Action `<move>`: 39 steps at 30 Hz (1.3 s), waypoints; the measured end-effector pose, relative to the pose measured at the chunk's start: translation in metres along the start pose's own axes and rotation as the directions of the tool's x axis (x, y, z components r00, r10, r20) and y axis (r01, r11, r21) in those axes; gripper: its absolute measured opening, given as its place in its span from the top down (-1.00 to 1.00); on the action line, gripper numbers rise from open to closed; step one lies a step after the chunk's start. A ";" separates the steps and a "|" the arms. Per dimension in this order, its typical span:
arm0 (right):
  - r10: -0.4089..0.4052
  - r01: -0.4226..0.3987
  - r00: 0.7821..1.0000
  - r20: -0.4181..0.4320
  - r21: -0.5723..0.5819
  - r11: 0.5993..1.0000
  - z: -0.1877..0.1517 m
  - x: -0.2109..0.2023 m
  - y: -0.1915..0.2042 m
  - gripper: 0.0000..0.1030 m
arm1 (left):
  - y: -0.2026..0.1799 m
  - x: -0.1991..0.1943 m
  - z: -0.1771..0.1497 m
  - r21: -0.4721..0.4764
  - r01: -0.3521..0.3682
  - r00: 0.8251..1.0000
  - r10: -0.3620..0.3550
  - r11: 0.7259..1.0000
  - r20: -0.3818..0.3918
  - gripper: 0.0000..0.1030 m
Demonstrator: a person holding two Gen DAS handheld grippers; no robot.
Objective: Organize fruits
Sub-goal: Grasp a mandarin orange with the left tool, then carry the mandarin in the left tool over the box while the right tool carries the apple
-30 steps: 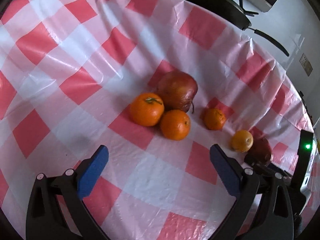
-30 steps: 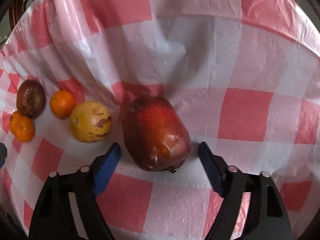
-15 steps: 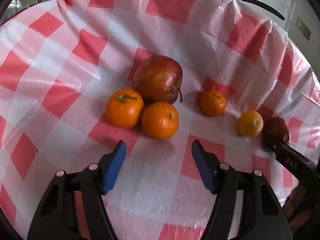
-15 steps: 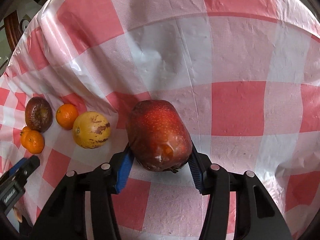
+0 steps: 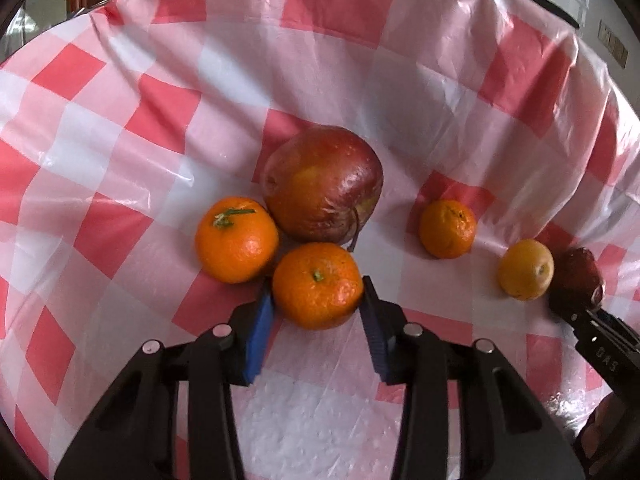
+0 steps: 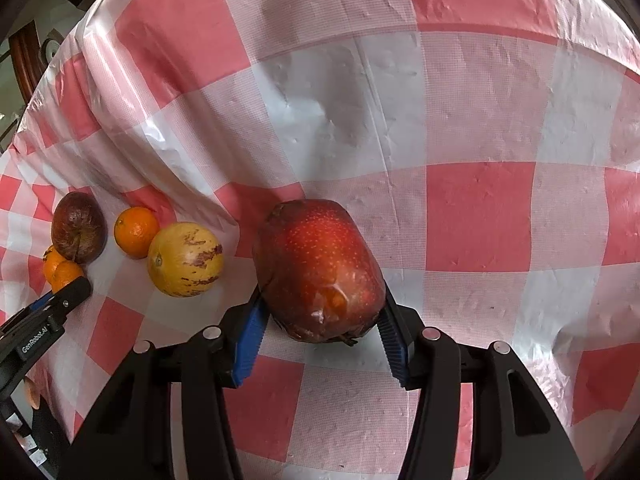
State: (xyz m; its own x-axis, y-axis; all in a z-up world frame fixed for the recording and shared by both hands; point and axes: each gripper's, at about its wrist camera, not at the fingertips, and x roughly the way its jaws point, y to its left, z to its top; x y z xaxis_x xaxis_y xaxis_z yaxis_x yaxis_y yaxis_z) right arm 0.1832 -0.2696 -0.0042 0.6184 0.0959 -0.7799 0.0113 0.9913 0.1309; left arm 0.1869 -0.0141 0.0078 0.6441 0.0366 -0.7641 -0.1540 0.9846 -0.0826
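Observation:
My left gripper (image 5: pixel 318 306) is shut on an orange tangerine (image 5: pixel 318 285) that rests on the red-and-white checked cloth (image 5: pixel 120 128). Another tangerine (image 5: pixel 236 240) and a dark red apple (image 5: pixel 324 184) touch it from behind. A third small tangerine (image 5: pixel 448 229) and a yellow fruit (image 5: pixel 526 269) lie to the right. My right gripper (image 6: pixel 320 316) is shut on a large red apple (image 6: pixel 320 270), which also shows at the left wrist view's right edge (image 5: pixel 580 278). In the right wrist view the yellow striped fruit (image 6: pixel 185 259), a tangerine (image 6: pixel 136 232) and the dark apple (image 6: pixel 79 227) lie to the left.
The cloth is wrinkled and rises in a fold behind the fruits (image 6: pixel 132 132). A wall with a socket plate (image 5: pixel 614 46) shows beyond the table at the top right. The left gripper's finger (image 6: pixel 60 304) pokes into the right wrist view at the left.
Both grippers moved forward and closed: the left one onto the near tangerine, the right one onto the large red apple.

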 end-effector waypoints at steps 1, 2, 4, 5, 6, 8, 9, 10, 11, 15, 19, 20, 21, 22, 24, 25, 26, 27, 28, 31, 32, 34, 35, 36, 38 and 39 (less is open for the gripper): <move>0.001 -0.001 1.000 0.000 0.001 1.000 0.000 0.000 0.000 0.00 | 0.002 -0.003 -0.001 -0.005 -0.005 1.000 0.005 1.000 0.015 0.20; 0.001 -0.001 1.000 0.001 0.001 1.000 0.000 0.000 0.000 0.00 | 0.003 -0.007 -0.001 -0.013 -0.005 0.999 0.005 1.000 0.032 0.20; 0.002 -0.002 1.000 0.005 0.002 1.000 -0.001 -0.001 -0.001 0.01 | 0.012 -0.021 -0.003 -0.035 0.001 0.996 0.002 0.999 0.087 0.20; 0.001 -0.001 1.000 0.006 0.003 1.000 -0.001 -0.002 -0.001 0.01 | 0.013 -0.026 -0.004 -0.040 0.005 0.994 0.000 0.999 0.109 0.20; -0.004 0.004 1.000 0.012 0.006 1.000 -0.002 -0.003 -0.002 0.01 | 0.013 -0.031 -0.004 -0.048 0.011 0.991 -0.004 0.999 0.135 0.20; -0.005 0.005 1.000 0.014 0.010 1.000 -0.003 -0.003 -0.003 0.01 | 0.014 -0.035 -0.004 -0.061 0.025 0.988 -0.015 0.998 0.155 0.20; -0.006 0.006 1.000 0.015 0.011 1.000 -0.003 -0.004 -0.003 0.01 | 0.013 -0.035 -0.003 -0.063 0.027 0.987 -0.017 0.998 0.157 0.20; -0.009 0.009 1.000 0.016 0.010 1.000 -0.003 -0.004 -0.003 0.01 | 0.013 -0.034 -0.003 -0.063 0.030 0.988 -0.020 0.998 0.155 0.20; -0.014 0.013 1.000 0.017 0.008 1.000 -0.003 -0.005 -0.002 0.01 | 0.013 -0.033 -0.003 -0.066 0.036 0.989 -0.026 0.997 0.147 0.20; -0.022 0.021 1.000 0.019 0.006 1.000 -0.004 -0.007 0.001 0.01 | 0.019 -0.032 -0.005 -0.075 0.043 0.990 -0.032 0.996 0.137 0.20; -0.036 0.035 0.999 0.025 0.005 0.999 -0.005 -0.010 0.005 0.01 | 0.021 -0.036 -0.005 -0.073 0.040 0.990 -0.029 0.997 0.141 0.20; -0.041 0.040 0.999 0.028 0.004 0.999 -0.005 -0.010 0.006 0.01 | 0.021 -0.037 -0.005 -0.072 0.039 0.989 -0.028 0.997 0.142 0.20; -0.043 0.043 0.999 0.029 0.004 0.999 -0.006 -0.010 0.007 0.01 | 0.019 -0.035 -0.007 -0.070 0.038 0.989 -0.028 0.997 0.142 0.20; -0.046 0.046 0.999 0.030 0.004 0.999 -0.006 -0.010 0.008 0.01 | 0.018 -0.035 -0.008 -0.069 0.038 0.989 -0.028 0.997 0.143 0.20; -0.054 0.054 0.998 0.033 0.004 0.999 -0.007 -0.011 0.009 0.01 | 0.017 -0.035 -0.007 -0.067 0.036 0.989 -0.026 0.997 0.144 0.20; -0.059 0.059 0.998 0.036 0.004 0.998 -0.007 -0.012 0.011 0.01 | 0.017 -0.035 -0.007 -0.067 0.035 0.989 -0.025 0.997 0.145 0.20; -0.062 0.062 0.997 0.039 0.002 0.998 -0.008 -0.013 0.012 0.01 | 0.017 -0.036 -0.007 -0.065 0.031 0.989 -0.021 0.997 0.149 0.20; -0.064 0.064 0.997 0.040 -0.001 0.998 -0.008 -0.013 0.014 0.01 | 0.016 -0.037 -0.008 -0.063 0.031 0.988 -0.021 0.998 0.151 0.20; -0.068 0.068 0.997 0.043 -0.004 0.998 -0.008 -0.014 0.016 0.01 | 0.016 -0.038 -0.008 -0.062 0.031 0.988 -0.021 0.998 0.153 0.20; -0.080 0.081 0.995 0.055 -0.014 0.997 -0.009 -0.019 0.022 0.01 | 0.017 -0.043 -0.011 -0.068 0.029 0.986 -0.018 0.997 0.165 0.20; -0.084 0.085 0.995 0.063 -0.018 0.996 -0.010 -0.021 0.025 0.01 | 0.019 -0.045 -0.012 -0.076 0.032 0.986 -0.019 0.997 0.167 0.20; -0.071 0.072 0.994 0.087 -0.014 0.997 -0.012 -0.027 0.028 0.01 | 0.023 -0.054 -0.014 -0.102 0.043 0.984 -0.024 0.994 0.179 0.20; -0.054 0.055 0.994 0.090 -0.008 0.998 -0.012 -0.031 0.031 0.01 | 0.027 -0.064 -0.015 -0.115 0.053 0.981 -0.031 0.992 0.190 0.20; -0.043 0.043 0.995 0.087 -0.005 0.999 -0.011 -0.034 0.034 0.01 | 0.031 -0.074 -0.019 -0.120 0.060 0.978 -0.034 0.991 0.206 0.20; 0.018 -0.020 0.995 0.099 0.017 1.000 -0.014 -0.054 0.043 0.01 | 0.039 -0.096 -0.028 -0.109 0.052 0.970 -0.024 0.993 0.241 0.20; 0.051 -0.053 0.993 0.104 0.016 0.998 -0.018 -0.066 0.049 0.01 | 0.046 -0.112 -0.036 -0.096 0.044 0.964 -0.017 0.994 0.264 0.20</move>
State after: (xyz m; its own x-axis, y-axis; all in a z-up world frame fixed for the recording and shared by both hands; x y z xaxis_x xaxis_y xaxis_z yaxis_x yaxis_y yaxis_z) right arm 0.1290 -0.2254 0.0424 0.6966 0.1361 -0.7044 -0.0084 0.9833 0.1816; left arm 0.0813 0.0209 0.0665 0.8214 0.0632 -0.5669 -0.1964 0.9644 -0.1772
